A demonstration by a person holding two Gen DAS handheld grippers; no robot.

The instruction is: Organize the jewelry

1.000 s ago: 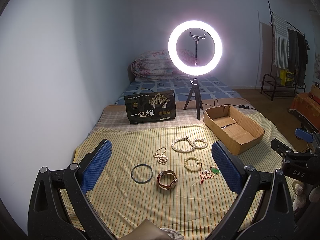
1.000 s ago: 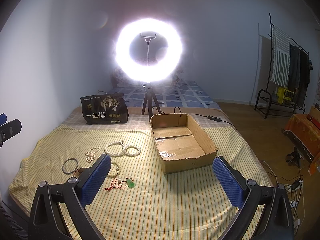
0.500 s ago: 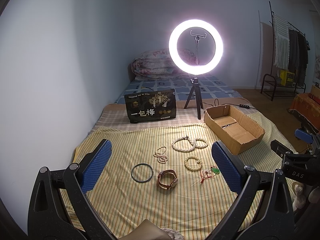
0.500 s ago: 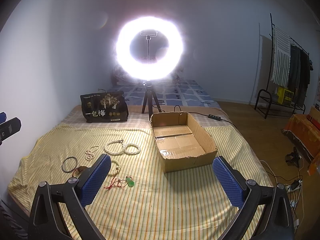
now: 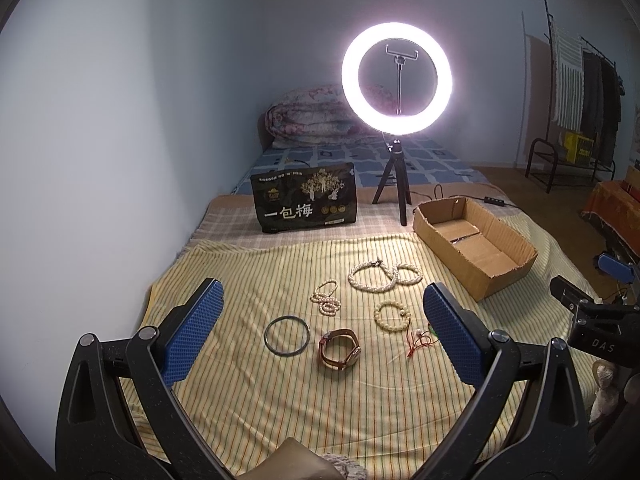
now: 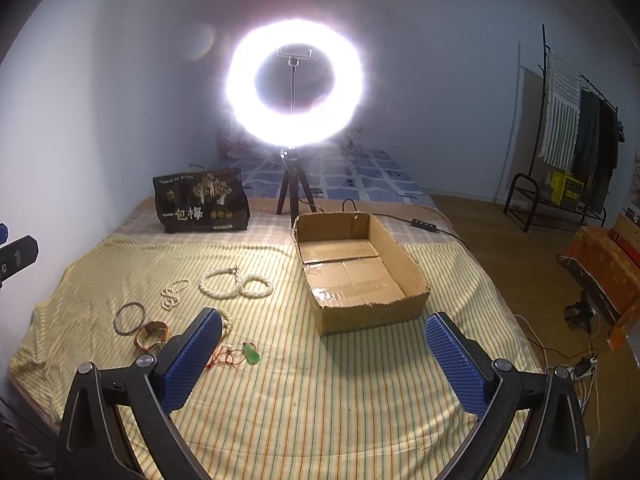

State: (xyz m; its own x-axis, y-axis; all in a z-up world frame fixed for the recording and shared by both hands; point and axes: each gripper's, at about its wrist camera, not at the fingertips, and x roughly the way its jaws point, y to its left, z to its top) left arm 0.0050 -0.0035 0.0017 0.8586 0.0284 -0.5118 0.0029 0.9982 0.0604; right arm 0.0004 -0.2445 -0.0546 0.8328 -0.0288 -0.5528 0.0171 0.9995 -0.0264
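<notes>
Jewelry lies on a yellow striped cloth (image 5: 280, 392): a dark bangle (image 5: 287, 335), a brown-strap watch (image 5: 340, 349), a small pearl string (image 5: 326, 301), a big white bead necklace (image 5: 372, 276) with a smaller loop (image 5: 409, 273), a cream bead bracelet (image 5: 392, 311), and a green pendant on red cord (image 6: 251, 353). An open empty cardboard box (image 6: 356, 272) sits to their right. My left gripper (image 5: 322, 334) is open and empty, above and short of the jewelry. My right gripper (image 6: 323, 360) is open and empty, in front of the box.
A lit ring light on a tripod (image 5: 396, 80) stands behind the cloth, next to a black printed bag (image 5: 306, 202). A folded quilt (image 5: 312, 120) lies at the bed's head. A cable (image 6: 420, 222) runs off the bed's right side. A clothes rack (image 6: 576, 128) stands far right.
Both grippers have drifted only slightly; the right wrist view has shifted a little so the scene sits lower-left. Nothing was grasped or moved.
</notes>
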